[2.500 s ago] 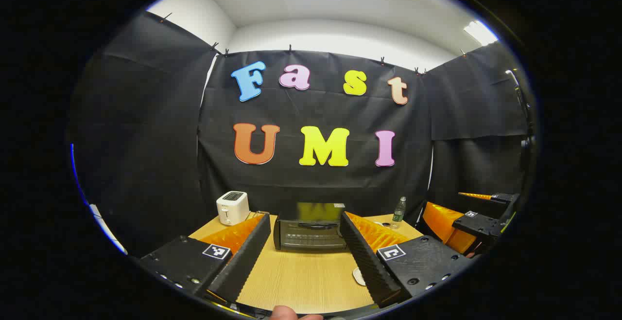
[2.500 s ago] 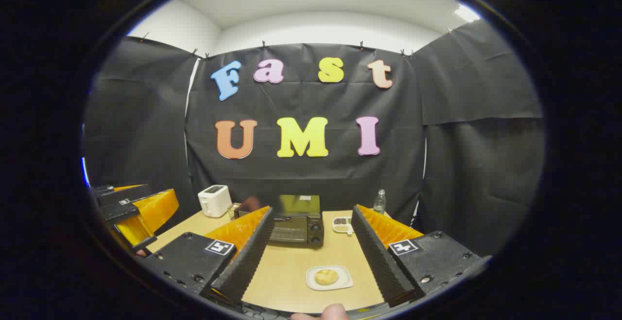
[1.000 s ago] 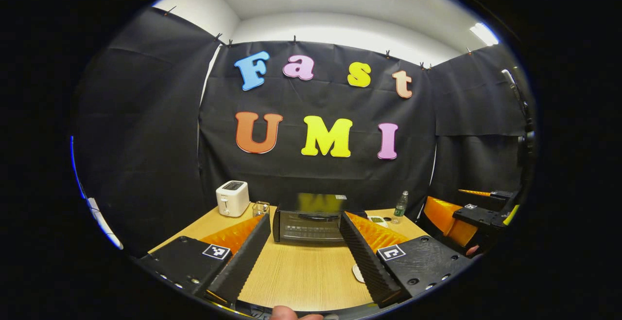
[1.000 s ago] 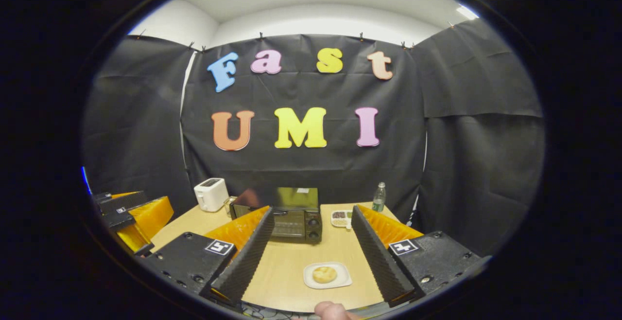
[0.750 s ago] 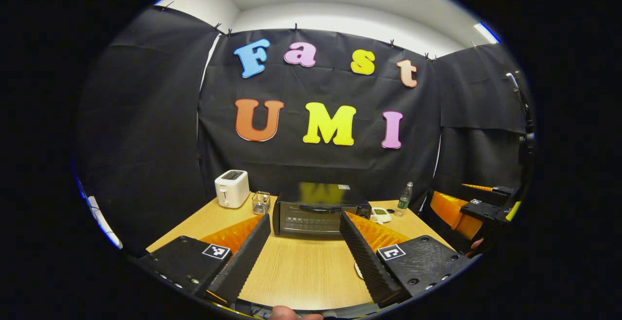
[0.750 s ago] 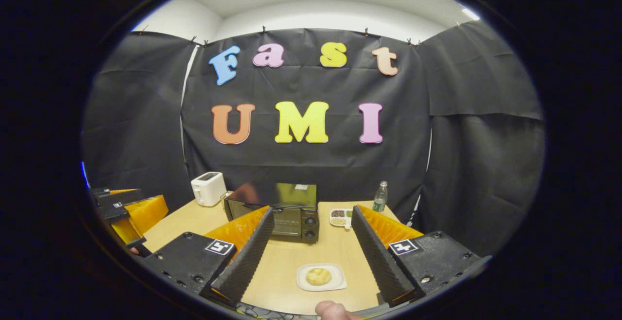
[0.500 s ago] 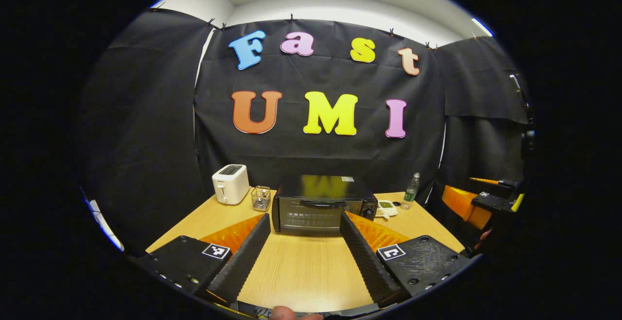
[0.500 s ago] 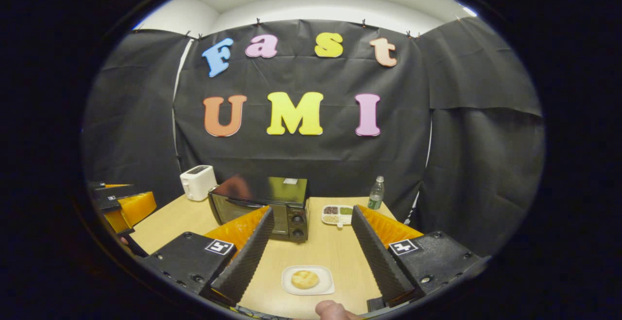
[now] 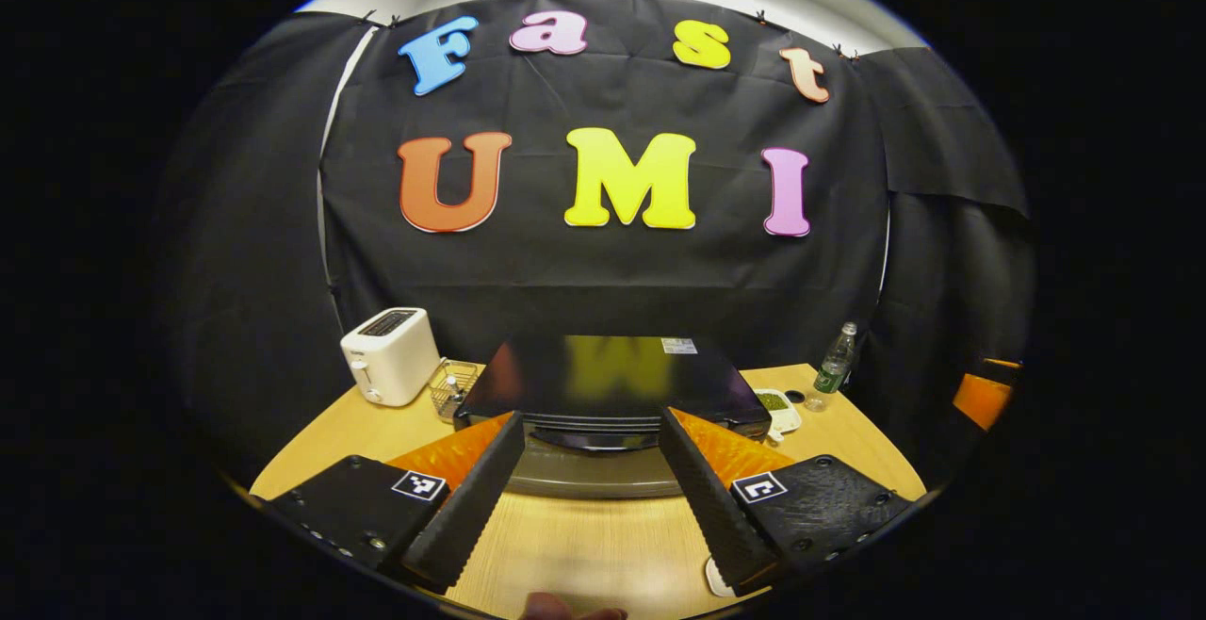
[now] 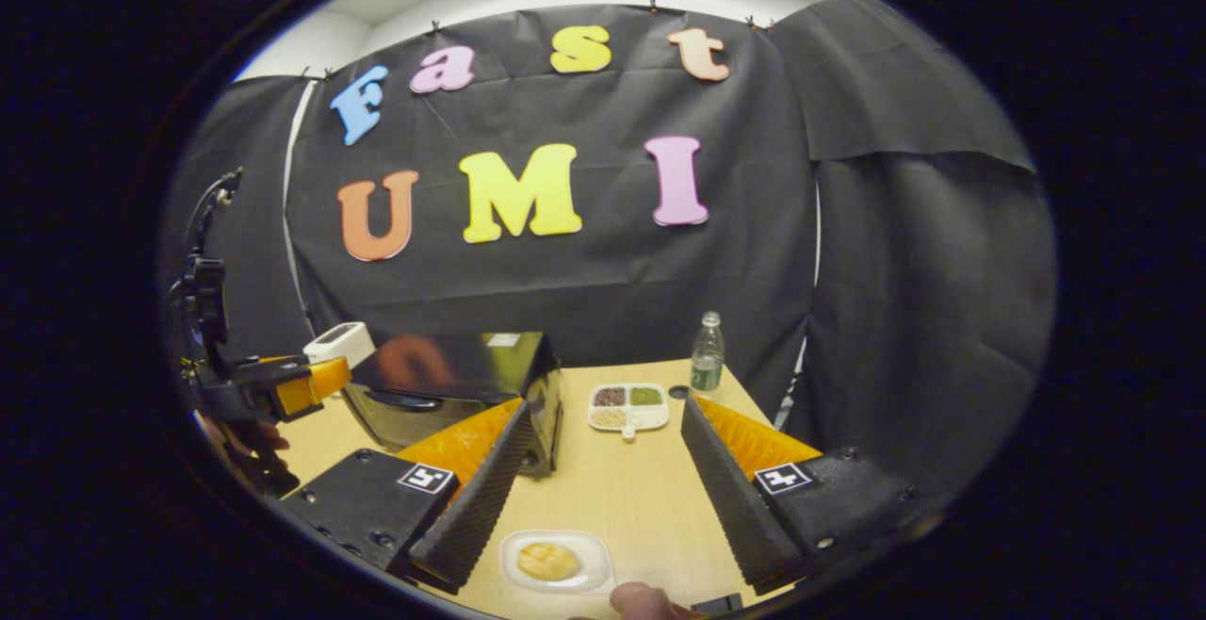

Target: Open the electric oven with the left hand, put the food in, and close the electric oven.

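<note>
Black oven (image 9: pixel 603 389) door handle (image 9: pixel 594 439) sits ahead; left tongs (image 9: pixel 592 483), spread apart, should straddle it squarely before pinching

The oven (image 9: pixel 608 380) has a glossy, mirror-like dark top, the table (image 10: pixel 641 479) a matt wood-grain surface, the toaster (image 9: pixel 388 367) smooth white plastic.

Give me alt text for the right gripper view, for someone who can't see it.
An open hand-held gripper hangs over a wooden table, above a bun on a white plate. A closed black electric oven sits to the left, with the other hand-held gripper near its door.
</note>
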`<state>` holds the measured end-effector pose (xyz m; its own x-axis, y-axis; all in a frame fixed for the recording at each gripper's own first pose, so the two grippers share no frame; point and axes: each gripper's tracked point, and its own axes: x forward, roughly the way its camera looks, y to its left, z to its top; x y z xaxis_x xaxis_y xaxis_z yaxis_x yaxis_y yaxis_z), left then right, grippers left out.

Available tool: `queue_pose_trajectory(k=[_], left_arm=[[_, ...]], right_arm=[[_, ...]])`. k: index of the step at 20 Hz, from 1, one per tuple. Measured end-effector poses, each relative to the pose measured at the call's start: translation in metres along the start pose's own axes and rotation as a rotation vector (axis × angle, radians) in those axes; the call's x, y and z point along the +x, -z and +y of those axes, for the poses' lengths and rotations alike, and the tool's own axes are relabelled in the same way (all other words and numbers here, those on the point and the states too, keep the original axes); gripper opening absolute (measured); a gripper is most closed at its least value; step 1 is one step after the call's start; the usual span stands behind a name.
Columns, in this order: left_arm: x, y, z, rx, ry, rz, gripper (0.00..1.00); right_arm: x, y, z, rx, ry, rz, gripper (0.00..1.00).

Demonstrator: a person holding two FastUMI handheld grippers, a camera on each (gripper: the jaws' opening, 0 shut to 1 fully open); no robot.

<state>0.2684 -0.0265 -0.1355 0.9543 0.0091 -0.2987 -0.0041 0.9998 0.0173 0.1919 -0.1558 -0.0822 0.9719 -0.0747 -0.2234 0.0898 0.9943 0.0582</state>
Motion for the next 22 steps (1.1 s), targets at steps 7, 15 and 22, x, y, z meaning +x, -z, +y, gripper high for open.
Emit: queue_pose_trajectory(k=[7, 15, 22], left_arm=[[0.078, 0.039, -0.008, -0.003, 0.001, 0.113, 0.95], [0.074, 0.055, -0.006, 0.057, -0.011, 0.157, 0.97], [0.014, 0.146, -0.001, -0.067, -0.015, 0.389, 0.95]], right_arm=[[0.009, 0.017, -0.036, 0.001, 0.074, 0.061, 1.00], [0.012, 0.024, -0.042, 0.035, 0.091, 0.073, 1.00], [-0.003, 0.026, -0.027, 0.024, 0.076, 0.063, 1.00]])
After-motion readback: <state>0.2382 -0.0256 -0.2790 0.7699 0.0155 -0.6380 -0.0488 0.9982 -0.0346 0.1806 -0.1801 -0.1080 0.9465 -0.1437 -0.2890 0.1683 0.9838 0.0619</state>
